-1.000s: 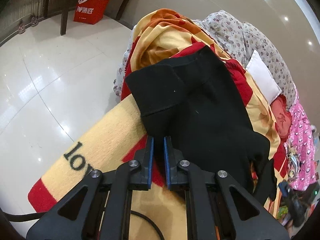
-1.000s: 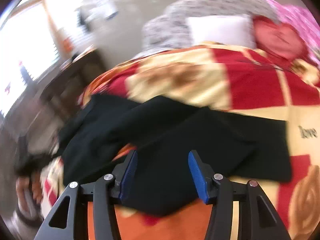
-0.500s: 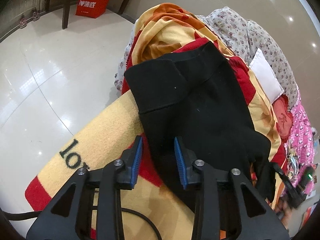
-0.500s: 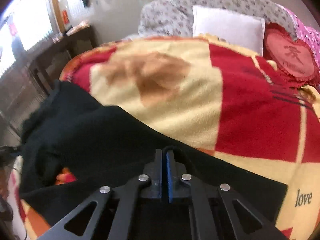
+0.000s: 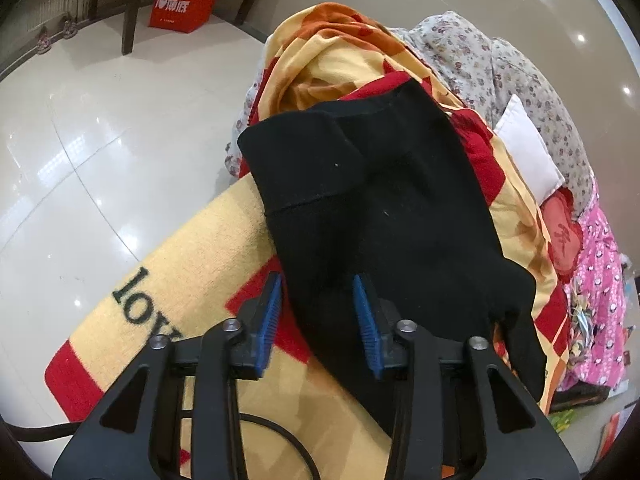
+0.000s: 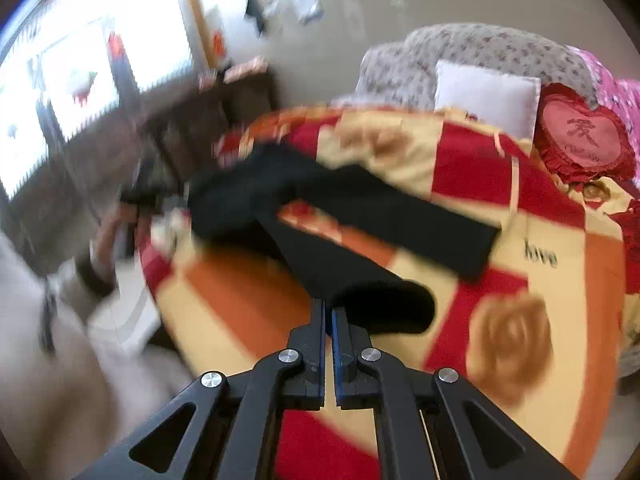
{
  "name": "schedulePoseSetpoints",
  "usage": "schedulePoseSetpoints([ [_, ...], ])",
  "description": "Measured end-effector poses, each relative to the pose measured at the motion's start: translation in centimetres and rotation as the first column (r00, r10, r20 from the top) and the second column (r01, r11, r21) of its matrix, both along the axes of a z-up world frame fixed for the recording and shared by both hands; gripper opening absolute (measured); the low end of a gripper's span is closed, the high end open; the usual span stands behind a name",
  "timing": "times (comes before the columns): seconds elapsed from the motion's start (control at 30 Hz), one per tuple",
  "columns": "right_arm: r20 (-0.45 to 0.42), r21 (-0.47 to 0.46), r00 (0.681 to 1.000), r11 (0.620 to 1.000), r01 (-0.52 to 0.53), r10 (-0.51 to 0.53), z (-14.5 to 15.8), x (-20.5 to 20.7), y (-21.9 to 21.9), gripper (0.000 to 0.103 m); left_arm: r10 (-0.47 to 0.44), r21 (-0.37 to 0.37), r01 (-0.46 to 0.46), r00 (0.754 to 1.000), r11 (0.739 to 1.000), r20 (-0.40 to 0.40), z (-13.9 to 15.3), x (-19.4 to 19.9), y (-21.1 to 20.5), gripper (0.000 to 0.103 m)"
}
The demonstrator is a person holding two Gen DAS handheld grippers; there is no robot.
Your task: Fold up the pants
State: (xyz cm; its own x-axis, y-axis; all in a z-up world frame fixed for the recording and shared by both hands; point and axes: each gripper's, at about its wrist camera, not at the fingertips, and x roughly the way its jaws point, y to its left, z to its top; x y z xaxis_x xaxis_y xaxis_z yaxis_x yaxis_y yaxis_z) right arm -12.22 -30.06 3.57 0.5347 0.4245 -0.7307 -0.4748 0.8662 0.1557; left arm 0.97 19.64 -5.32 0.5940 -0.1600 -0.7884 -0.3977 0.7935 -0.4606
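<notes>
Pants [image 5: 376, 216]: black, on the blanket [image 5: 208, 248], near its edge.
Left gripper [image 5: 318, 314]: just been spreading, pants between, unpinched.
Right gripper [image 6: 328, 320]: pinching a pants fold.

Glossy tile floor [image 5: 80, 152] (bright windows [image 6: 80, 80]).

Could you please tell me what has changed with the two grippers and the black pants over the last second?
The left gripper has just been opening its jaws and let go of the black fabric pants. The right gripper closed on a pant leg and is pulling it aside. The red-and-yellow blanket stayed put.
</notes>
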Motion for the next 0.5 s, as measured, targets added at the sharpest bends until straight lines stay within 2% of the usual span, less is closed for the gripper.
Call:
schedulePoseSetpoints([
  [0.07, -0.007, -0.036, 0.999, 0.999, 0.034, -0.034, -0.9, -1.7, -0.9, 0.007, 0.005, -0.006, -0.005, 1.0, 1.0, -0.001, -0.1, -0.1, 0.1, 0.044],
  [0.1, -0.004, -0.032, 0.998, 0.997, 0.067, -0.067, -1.1, -2.1, -1.6, 0.012, 0.007, -0.017, -0.007, 1.0, 1.0, -0.004, -0.2, -0.1, 0.3, 0.044],
  [0.13, -0.007, -0.007, 0.995, 0.995, 0.101, -0.101, -1.2, -2.4, -2.4, 0.028, 0.01, -0.02, -0.01, 1.0, 1.0, -0.008, -0.2, -0.1, 0.4, 0.046],
  [0.17, -0.022, 0.045, 0.991, 0.99, 0.136, -0.135, -1.3, -2.6, -3.6, 0.038, 0.012, -0.024, -0.013, 1.0, 1.0, -0.009, -0.2, -0.1, 0.5, 0.048],
  [0.2, -0.042, 0.101, 0.986, 0.982, 0.162, -0.159, -1.4, -2.6, -4.5, 0.052, 0.016, -0.028, -0.016, 1.0, 0.999, -0.003, 0.0, -0.2, 0.7, 0.05],
  [0.27, -0.103, 0.239, 0.977, 0.948, 0.208, -0.188, -1.8, -2.4, -6.2, 0.053, 0.029, -0.023, -0.029, 0.999, 0.999, 0.014, 0.2, -0.4, 1.0, 0.056],
  [0.3, -0.12, 0.272, 0.973, 0.937, 0.221, -0.195, -2.0, -2.2, -6.5, 0.054, 0.041, -0.018, -0.041, 0.999, 0.999, 0.02, 0.4, -0.4, 1.3, 0.061],
  [0.33, -0.124, 0.264, 0.968, 0.933, 0.244, -0.218, -2.2, -2.0, -6.5, 0.054, 0.049, -0.019, -0.048, 0.999, 0.999, 0.022, 0.3, -0.3, 1.4, 0.062],
  [0.4, -0.12, 0.174, 0.96, 0.946, 0.273, -0.254, -3.4, -1.1, -5.4, 0.054, 0.044, -0.031, -0.043, 0.999, 0.999, 0.023, 0.3, 0.0, 1.6, 0.062],
  [0.5, -0.206, 0.081, 0.944, 0.957, 0.28, -0.259, -6.2, 0.4, -3.2, 0.054, 0.031, -0.005, -0.031, 0.999, 0.999, 0.006, 0.2, 0.4, 1.2, 0.062],
])
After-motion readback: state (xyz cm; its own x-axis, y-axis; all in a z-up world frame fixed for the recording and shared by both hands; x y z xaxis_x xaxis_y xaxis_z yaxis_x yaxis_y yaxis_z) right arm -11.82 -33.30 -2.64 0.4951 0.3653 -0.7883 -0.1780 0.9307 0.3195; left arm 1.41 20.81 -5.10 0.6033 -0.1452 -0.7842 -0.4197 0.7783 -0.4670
